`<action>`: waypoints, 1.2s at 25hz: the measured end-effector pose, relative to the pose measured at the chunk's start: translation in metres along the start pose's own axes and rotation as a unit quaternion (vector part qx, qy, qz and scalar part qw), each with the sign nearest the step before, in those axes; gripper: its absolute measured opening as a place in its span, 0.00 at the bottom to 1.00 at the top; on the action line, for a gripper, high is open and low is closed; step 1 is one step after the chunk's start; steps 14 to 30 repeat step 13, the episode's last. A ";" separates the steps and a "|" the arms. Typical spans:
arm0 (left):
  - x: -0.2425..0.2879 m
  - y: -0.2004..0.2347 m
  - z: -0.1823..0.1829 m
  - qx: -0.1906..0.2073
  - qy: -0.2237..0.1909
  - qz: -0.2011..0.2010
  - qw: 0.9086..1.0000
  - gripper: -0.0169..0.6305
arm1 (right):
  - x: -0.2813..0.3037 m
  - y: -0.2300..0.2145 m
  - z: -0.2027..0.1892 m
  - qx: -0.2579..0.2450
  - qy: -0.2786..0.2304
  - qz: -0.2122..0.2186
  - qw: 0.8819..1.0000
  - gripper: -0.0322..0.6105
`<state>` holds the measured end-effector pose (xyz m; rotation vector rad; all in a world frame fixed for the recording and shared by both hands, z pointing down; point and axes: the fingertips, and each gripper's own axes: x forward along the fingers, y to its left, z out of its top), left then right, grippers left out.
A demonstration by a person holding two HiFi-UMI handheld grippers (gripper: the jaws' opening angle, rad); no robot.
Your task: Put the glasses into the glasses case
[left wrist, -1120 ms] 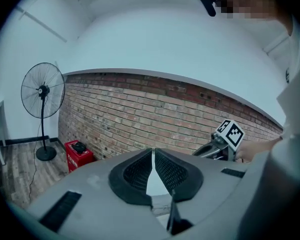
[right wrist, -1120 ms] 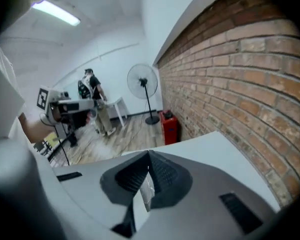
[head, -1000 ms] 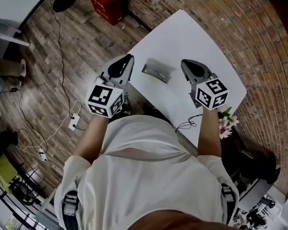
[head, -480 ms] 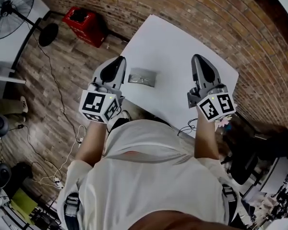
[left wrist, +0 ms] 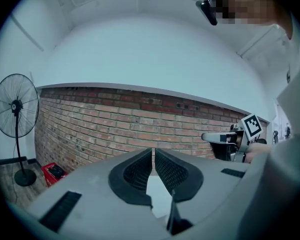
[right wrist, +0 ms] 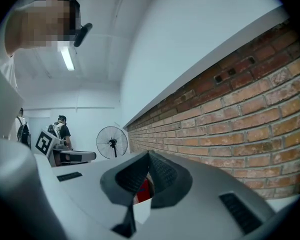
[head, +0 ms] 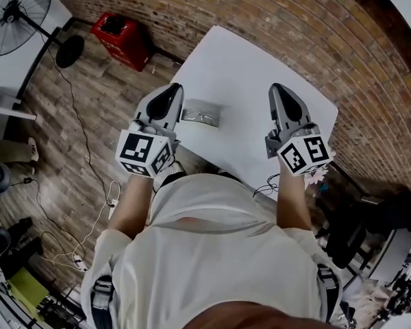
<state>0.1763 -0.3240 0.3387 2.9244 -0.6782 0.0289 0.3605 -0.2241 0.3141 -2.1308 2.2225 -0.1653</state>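
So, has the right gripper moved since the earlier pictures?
Yes. The right gripper has turned and drawn rightwards, away from the glasses case.

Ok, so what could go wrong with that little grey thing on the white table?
The grey case lies near the table edge, beside the left gripper; a careless nudge might knock it to the floor. Both the left and the right gripper are shut and empty, so they would likely bump it unless they open first.
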 end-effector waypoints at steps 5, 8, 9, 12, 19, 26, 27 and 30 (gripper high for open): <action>-0.005 0.003 -0.002 -0.003 0.001 0.009 1.000 0.07 | 0.005 0.006 -0.006 0.003 0.010 0.015 1.000 0.13; -0.008 0.003 -0.004 -0.007 0.001 0.012 1.000 0.07 | 0.006 0.011 -0.011 0.005 0.020 0.025 0.999 0.13; -0.008 0.003 -0.005 -0.007 0.002 0.013 1.000 0.07 | 0.006 0.011 -0.013 0.006 0.021 0.028 0.999 0.13; -0.007 0.002 -0.008 -0.008 0.005 0.014 1.000 0.07 | 0.007 0.012 -0.015 0.010 0.021 0.033 0.999 0.13; -0.007 0.002 -0.010 -0.009 0.006 0.014 1.000 0.07 | 0.007 0.013 -0.016 0.011 0.020 0.035 0.999 0.13; -0.007 0.002 -0.010 -0.009 0.006 0.014 1.000 0.07 | 0.007 0.013 -0.016 0.011 0.020 0.035 0.999 0.13; -0.007 0.002 -0.010 -0.009 0.006 0.014 1.000 0.07 | 0.007 0.013 -0.016 0.011 0.020 0.035 0.999 0.13; -0.007 0.002 -0.010 -0.009 0.006 0.014 1.000 0.07 | 0.007 0.013 -0.016 0.011 0.020 0.035 0.999 0.13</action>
